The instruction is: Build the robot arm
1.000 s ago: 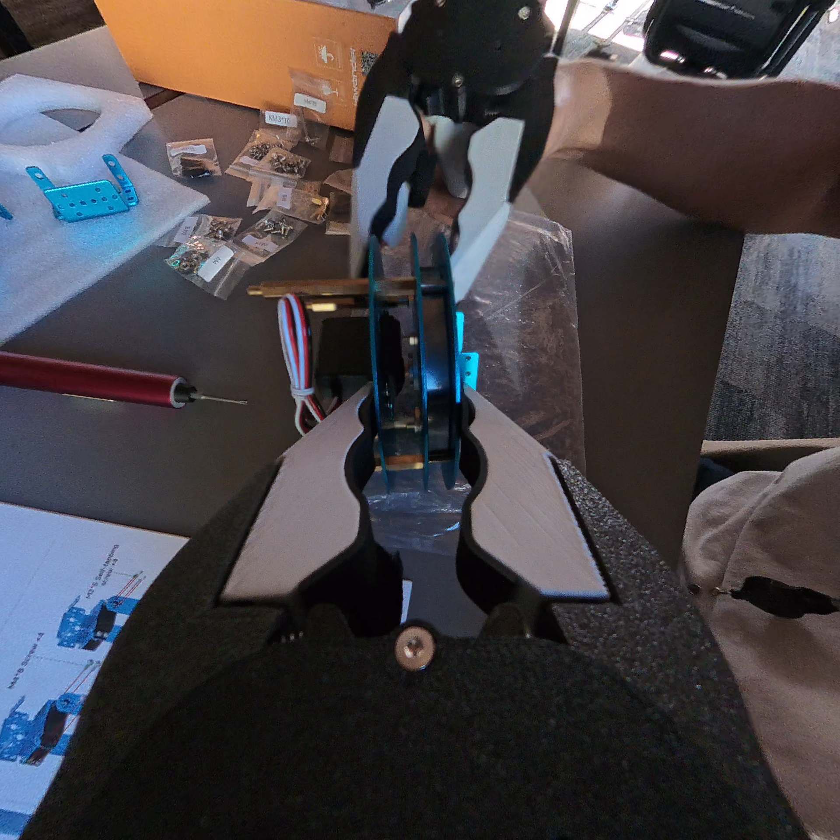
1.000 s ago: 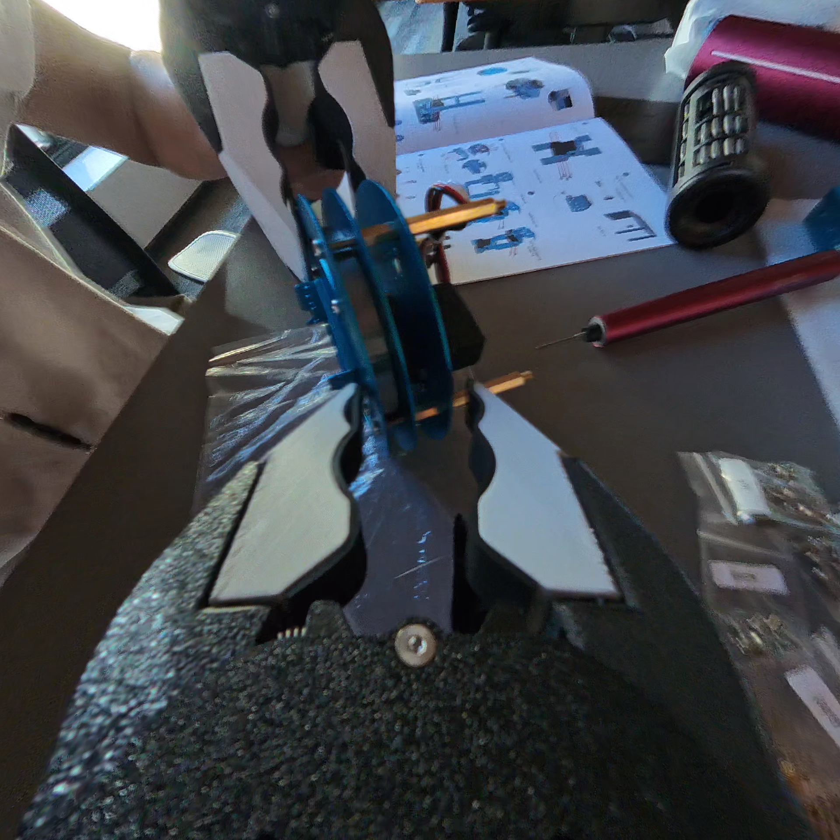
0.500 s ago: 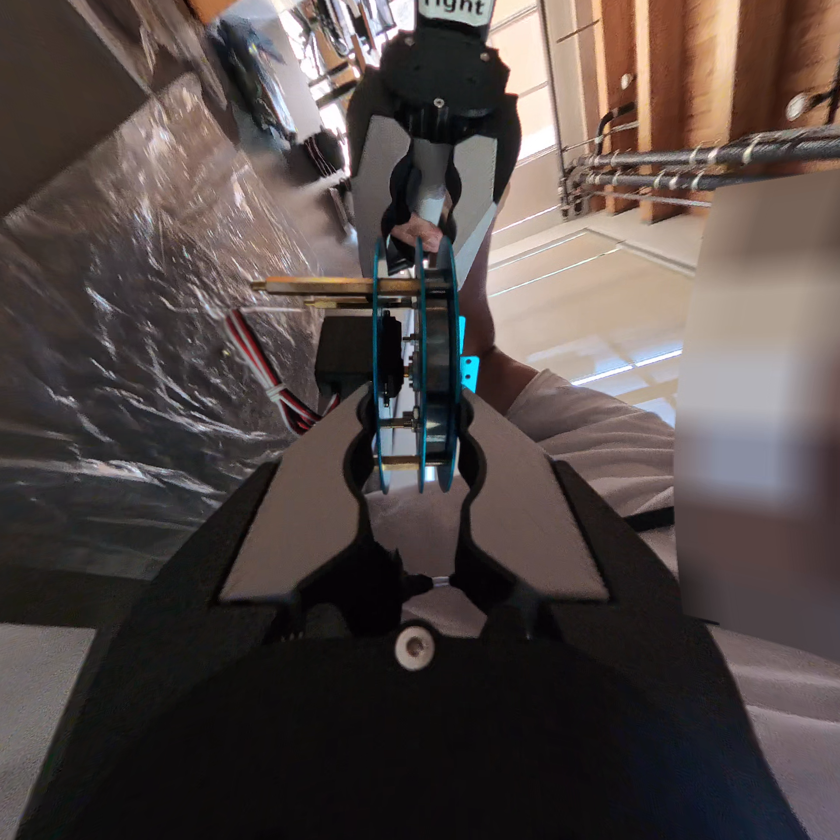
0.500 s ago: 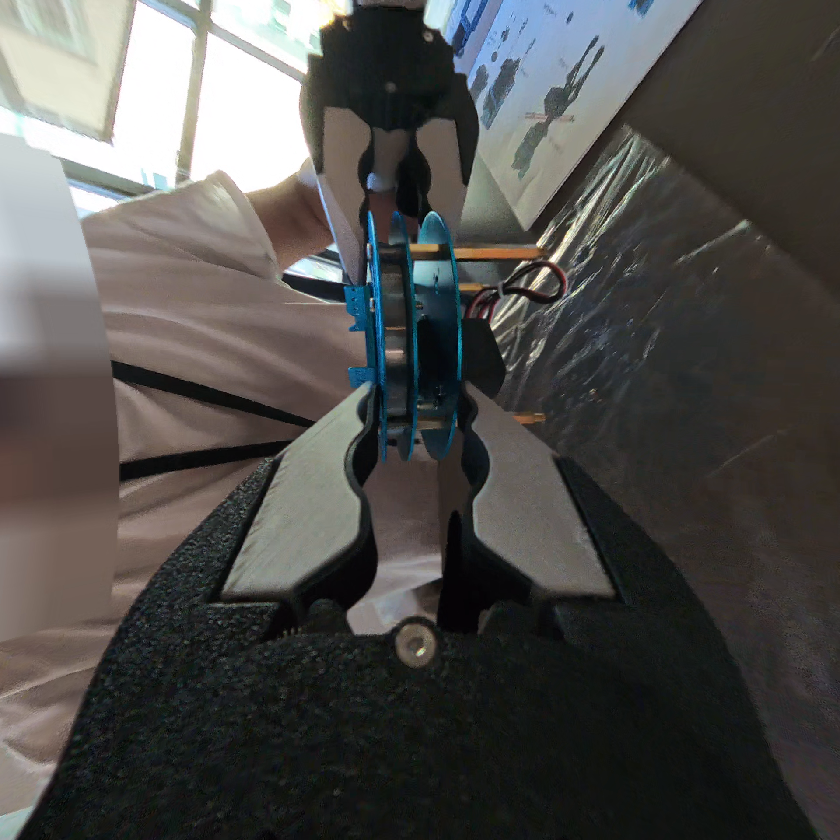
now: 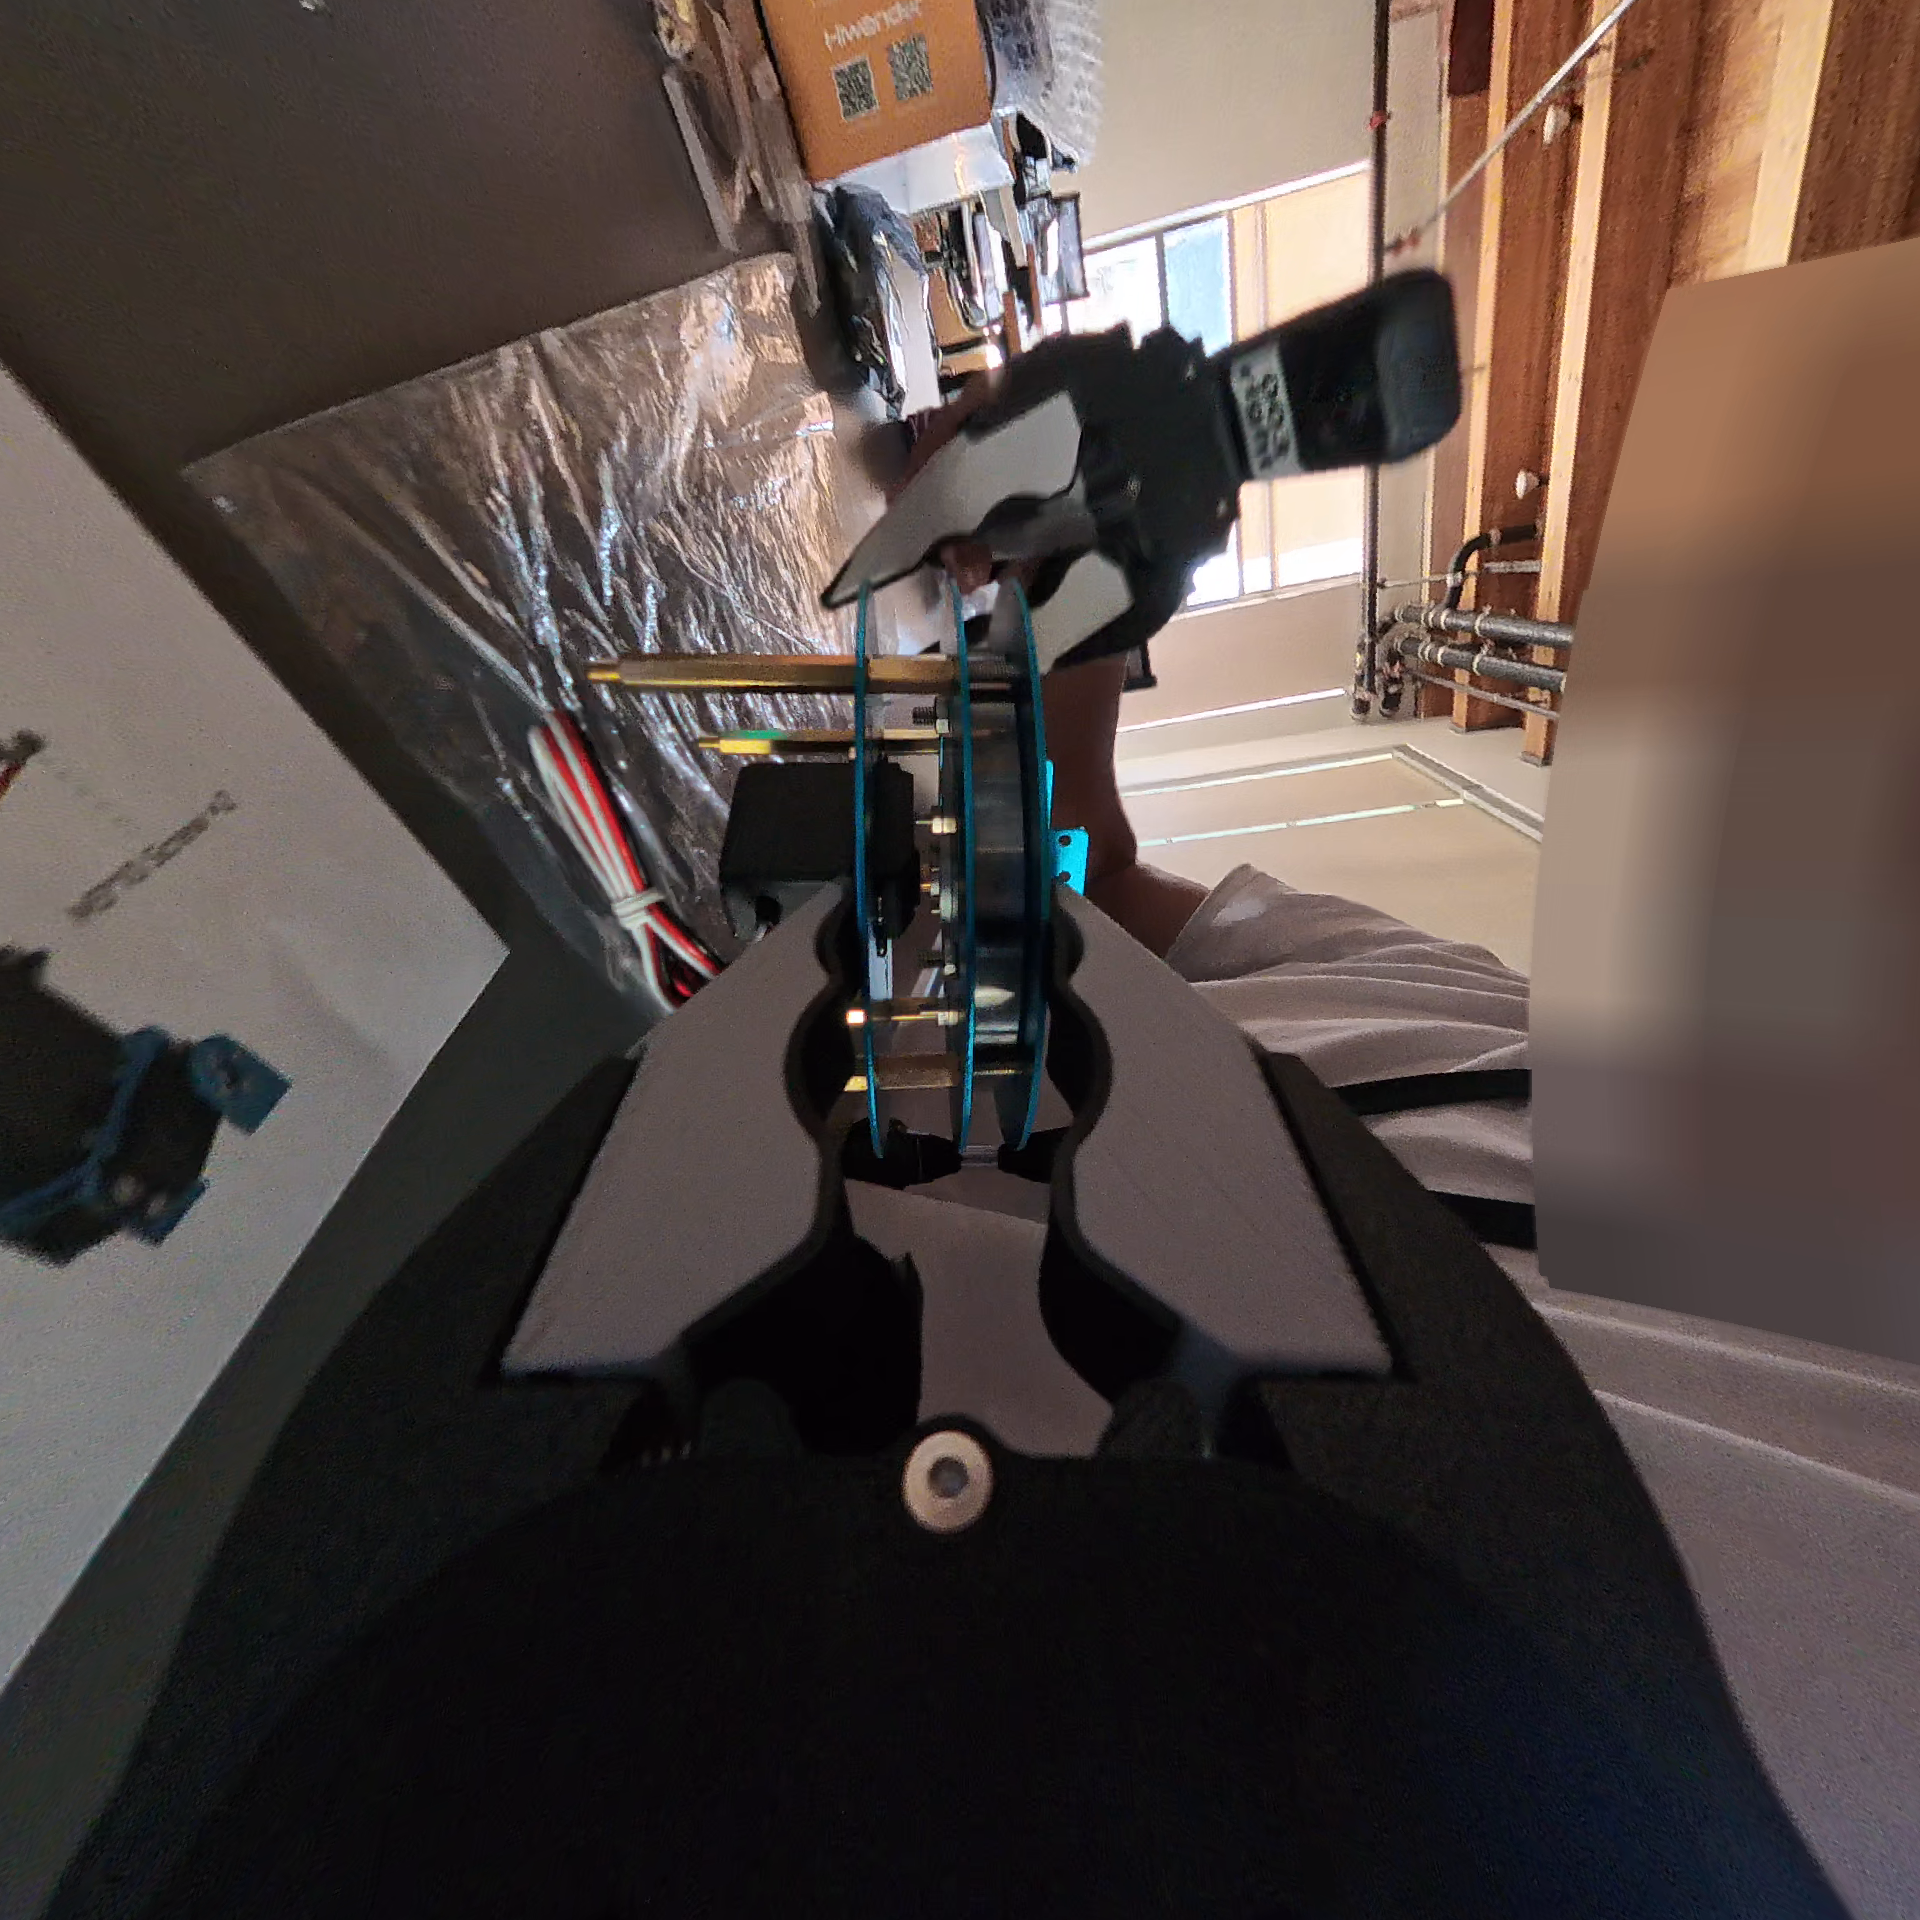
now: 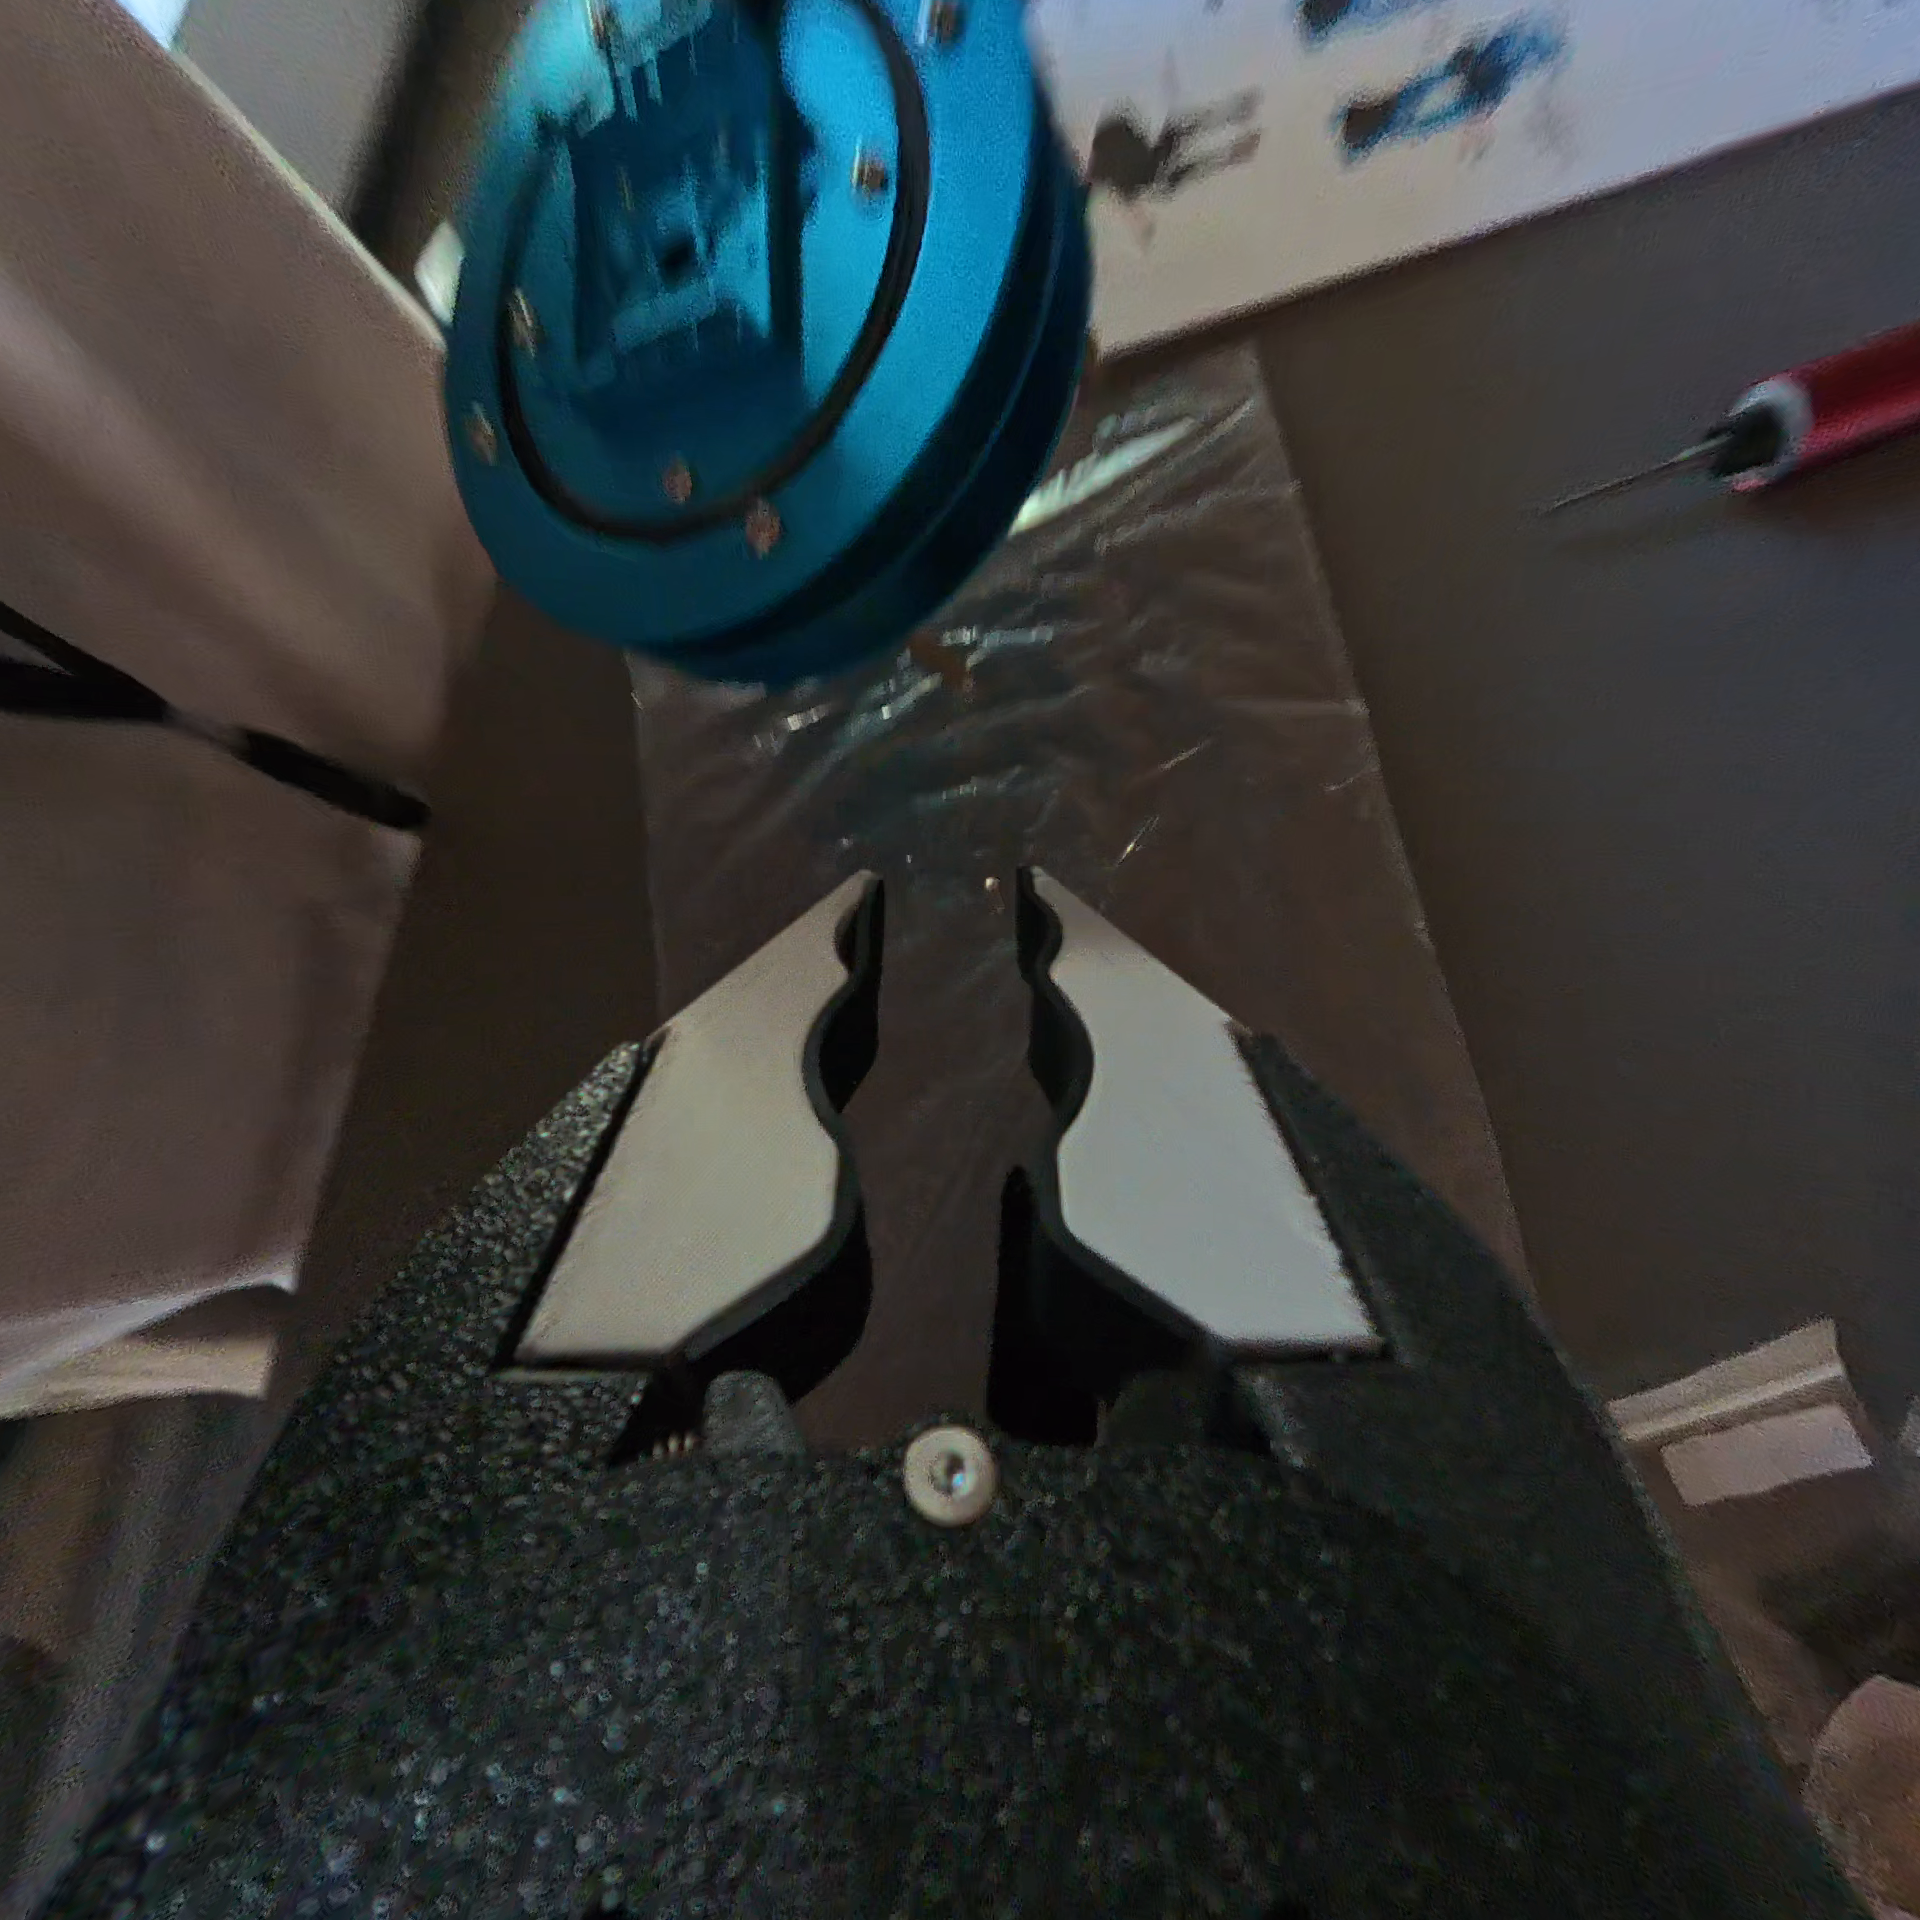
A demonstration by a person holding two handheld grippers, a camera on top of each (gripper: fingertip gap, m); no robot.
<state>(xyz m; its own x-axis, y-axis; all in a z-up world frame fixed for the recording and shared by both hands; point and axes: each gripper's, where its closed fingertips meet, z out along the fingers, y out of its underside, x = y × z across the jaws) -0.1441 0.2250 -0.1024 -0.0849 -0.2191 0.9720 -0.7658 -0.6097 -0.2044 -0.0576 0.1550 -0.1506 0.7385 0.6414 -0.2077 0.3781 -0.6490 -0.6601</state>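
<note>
A blue disc assembly (image 5: 951, 831) of stacked round plates with brass standoffs, a black servo (image 5: 800, 831) and red-and-white wires (image 5: 613, 831) is held edge-on in the air. My left gripper (image 5: 951, 935) is shut on its near rim. My right gripper (image 5: 966, 582) shows blurred just above the far rim, tilted, fingers apart. In the right wrist view my right gripper (image 6: 951, 894) is empty with a narrow gap between its fingers. There the assembly (image 6: 758, 343) hangs apart from it, face-on and blurred.
A crinkled clear plastic bag (image 6: 1091, 727) lies on the dark table (image 6: 1610, 831); it also shows in the left wrist view (image 5: 582, 499). An open instruction booklet (image 5: 156, 831), a red screwdriver (image 6: 1829, 416), a cardboard box (image 5: 883, 83) and the person's light clothing (image 6: 156, 520) are around. Left tips to right tips: about 12 cm. Both grippers' tips are roughly 20 cm from the red screwdriver (image 6: 1829, 416).
My right gripper has let go of the assembly's rim and pulled away from it. My left gripper keeps its hold, with its view rolled onto its side.
</note>
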